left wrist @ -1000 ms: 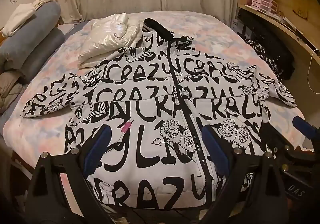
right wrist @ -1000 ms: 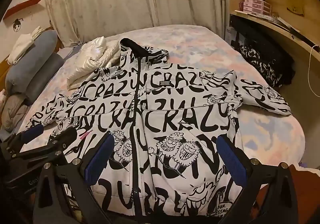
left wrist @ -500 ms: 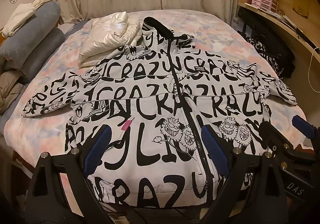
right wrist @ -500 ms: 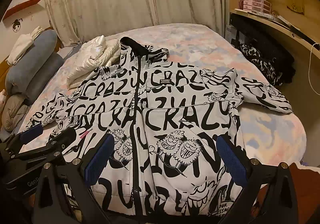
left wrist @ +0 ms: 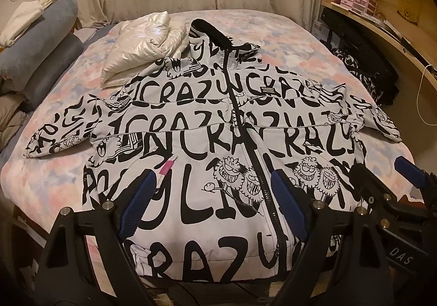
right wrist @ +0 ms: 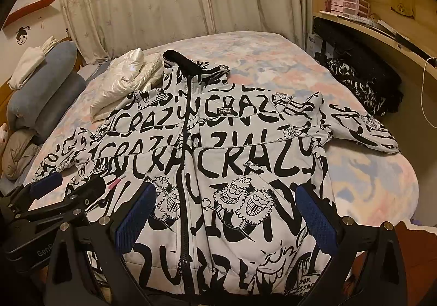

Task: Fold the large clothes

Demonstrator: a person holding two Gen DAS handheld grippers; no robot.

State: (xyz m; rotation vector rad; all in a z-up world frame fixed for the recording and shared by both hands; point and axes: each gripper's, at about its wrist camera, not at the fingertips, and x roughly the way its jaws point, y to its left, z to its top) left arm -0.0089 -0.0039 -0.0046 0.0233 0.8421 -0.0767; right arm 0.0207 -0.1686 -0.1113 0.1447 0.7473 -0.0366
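Printed jacket (left wrist: 191, 142) flat on bed (left wrist: 54, 169), collar at 12 o'clock; left gripper (left wrist: 213, 205) closing on nothing; right gripper (right wrist: 224, 218) released; both above hem.

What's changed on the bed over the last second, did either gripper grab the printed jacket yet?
Not yet. The left gripper has narrowed slightly and its jaws are closing, with nothing pinched between them. The right gripper hovers open as before. The printed jacket lies flat and zipped, sleeves spread, and the folded white jacket beside its collar hasn't moved.
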